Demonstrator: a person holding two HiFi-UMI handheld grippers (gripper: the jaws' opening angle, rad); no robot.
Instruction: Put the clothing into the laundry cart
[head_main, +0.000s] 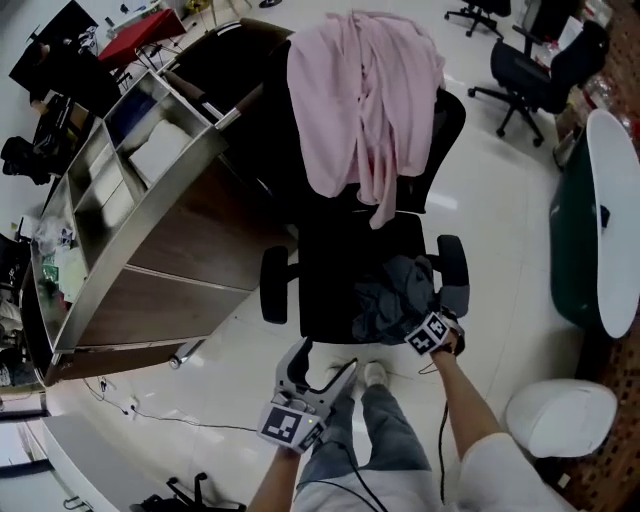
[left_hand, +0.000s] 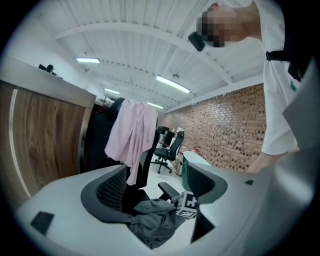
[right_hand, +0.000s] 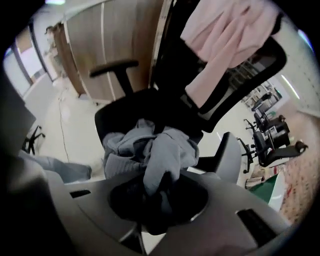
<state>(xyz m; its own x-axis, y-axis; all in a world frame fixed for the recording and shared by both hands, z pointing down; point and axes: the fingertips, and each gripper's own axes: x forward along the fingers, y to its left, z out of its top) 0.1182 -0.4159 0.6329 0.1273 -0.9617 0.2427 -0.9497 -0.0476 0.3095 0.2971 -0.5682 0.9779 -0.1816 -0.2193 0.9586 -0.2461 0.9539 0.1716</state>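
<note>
The grey garment (head_main: 388, 296) is lying crumpled on the seat of a black office chair (head_main: 330, 290), towards the seat's right front corner. It is a soft, ribbed knit bunched into thick folds. The right gripper (head_main: 420, 322) is clamping one fold. In the right gripper view, the jaws are closing narrowly on the cloth, and the fold is covering their tips in shadow. A pink garment (head_main: 360, 90) of thin, smooth fabric is draping over the backrest and hiding most of it. The left gripper (head_main: 322, 368) is hanging low in front of the seat, apart from the garment, with its jaws spread wide and holding nothing. A wood-panelled, steel-rimmed cart (head_main: 150, 260) is standing to the chair's left.
</note>
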